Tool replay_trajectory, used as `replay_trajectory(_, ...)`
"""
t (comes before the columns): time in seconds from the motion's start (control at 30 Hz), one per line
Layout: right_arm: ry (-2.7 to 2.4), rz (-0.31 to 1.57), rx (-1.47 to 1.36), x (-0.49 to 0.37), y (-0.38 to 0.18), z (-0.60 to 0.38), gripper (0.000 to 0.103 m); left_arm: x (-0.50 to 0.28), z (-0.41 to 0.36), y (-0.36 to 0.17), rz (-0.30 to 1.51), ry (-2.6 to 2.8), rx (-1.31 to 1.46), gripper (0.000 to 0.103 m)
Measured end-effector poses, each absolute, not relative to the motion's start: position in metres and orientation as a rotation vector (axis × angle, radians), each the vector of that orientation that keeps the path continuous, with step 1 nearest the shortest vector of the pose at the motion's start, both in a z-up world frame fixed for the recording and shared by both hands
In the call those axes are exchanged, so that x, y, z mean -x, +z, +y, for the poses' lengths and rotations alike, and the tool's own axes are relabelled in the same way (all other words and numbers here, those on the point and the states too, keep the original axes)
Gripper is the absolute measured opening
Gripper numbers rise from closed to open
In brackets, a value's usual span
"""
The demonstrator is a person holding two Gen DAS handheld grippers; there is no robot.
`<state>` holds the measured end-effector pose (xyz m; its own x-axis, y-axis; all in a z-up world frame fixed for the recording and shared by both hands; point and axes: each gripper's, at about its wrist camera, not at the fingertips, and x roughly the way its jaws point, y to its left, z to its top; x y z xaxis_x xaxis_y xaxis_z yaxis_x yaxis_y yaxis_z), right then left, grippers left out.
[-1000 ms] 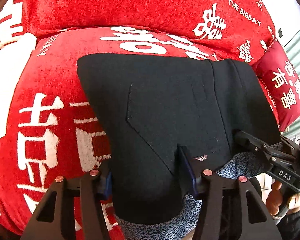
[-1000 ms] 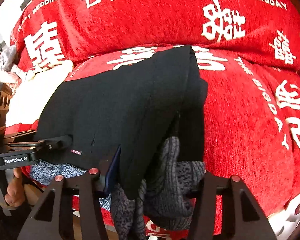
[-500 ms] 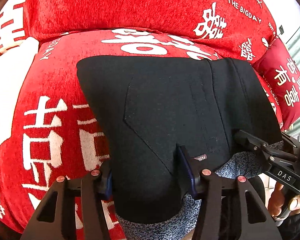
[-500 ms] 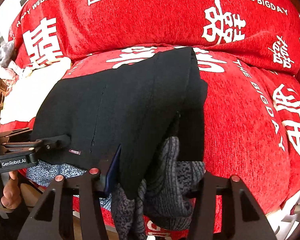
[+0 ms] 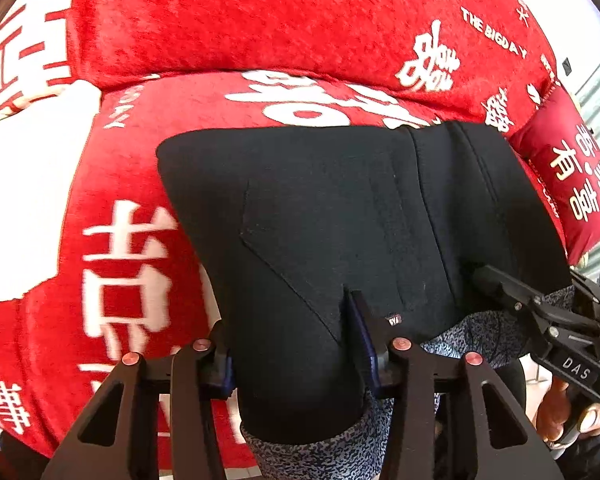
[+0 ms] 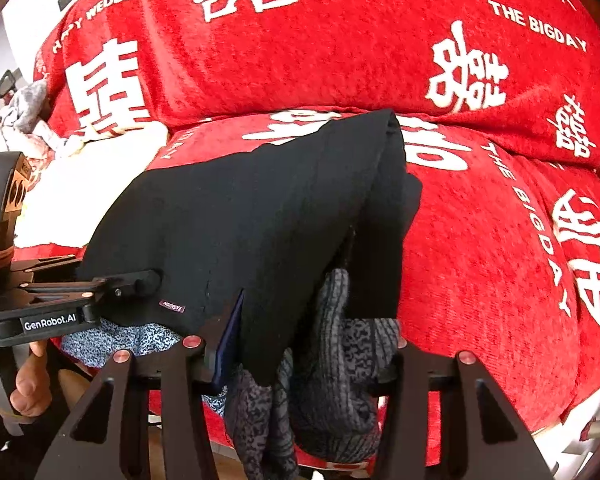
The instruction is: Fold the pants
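Note:
The black pants point(image 5: 340, 220) lie folded on the red sofa seat, their grey speckled waistband point(image 5: 320, 452) hanging over the front edge; they also show in the right wrist view point(image 6: 240, 220). My left gripper point(image 5: 292, 344) is shut on the pants' near left edge, cloth filling the gap between its fingers. My right gripper point(image 6: 300, 344) is shut on the near right edge, with black cloth and bunched grey waistband point(image 6: 332, 352) between its fingers. Each gripper shows in the other's view: the right one point(image 5: 540, 312) and the left one point(image 6: 100, 288).
The red sofa seat point(image 5: 112, 260) with white characters carries the pants, and its back cushion point(image 6: 340, 40) rises behind. A dark red pillow point(image 5: 572, 184) sits at the right. A white cloth point(image 6: 80, 184) and a heap of clothes point(image 6: 24, 120) lie at the left.
Both grippers keep their hold on the pants. The views have shifted slightly, with the pants drawn a little nearer and lower toward the sofa's front edge.

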<state>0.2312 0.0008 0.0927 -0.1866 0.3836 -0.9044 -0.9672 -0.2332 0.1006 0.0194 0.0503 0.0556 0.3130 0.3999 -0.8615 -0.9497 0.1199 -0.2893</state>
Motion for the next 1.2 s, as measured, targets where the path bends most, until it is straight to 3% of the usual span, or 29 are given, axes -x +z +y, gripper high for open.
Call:
replay_trajectory(0.53,1.803,0.872,0.964,-0.125,0.102,0.029,0.052,0.090,0.055,0.077,0.621,1.299,1.021,0.047)
replay_trajectory(0.97,1.733,0.950,1.021,-0.120,0.062,0.039,0.052,0.098,0.076,0.032,0.671,1.282,1.081,0.050)
replay_trajectory(1.03,1.721,0.965,1.017,-0.122,0.059,0.039,0.054,0.101,0.076,0.027,0.664,1.274,1.096,0.056)
replay_trajectory(1.1,1.699,0.996,1.016,-0.128,0.055,0.041,0.062,0.106,0.076,0.024,0.669,1.281,1.118,0.068)
replay_trajectory(1.2,1.653,1.048,1.010,-0.136,0.053,0.045,0.075,0.117,0.074,0.028,0.666,1.285,1.135,0.069)
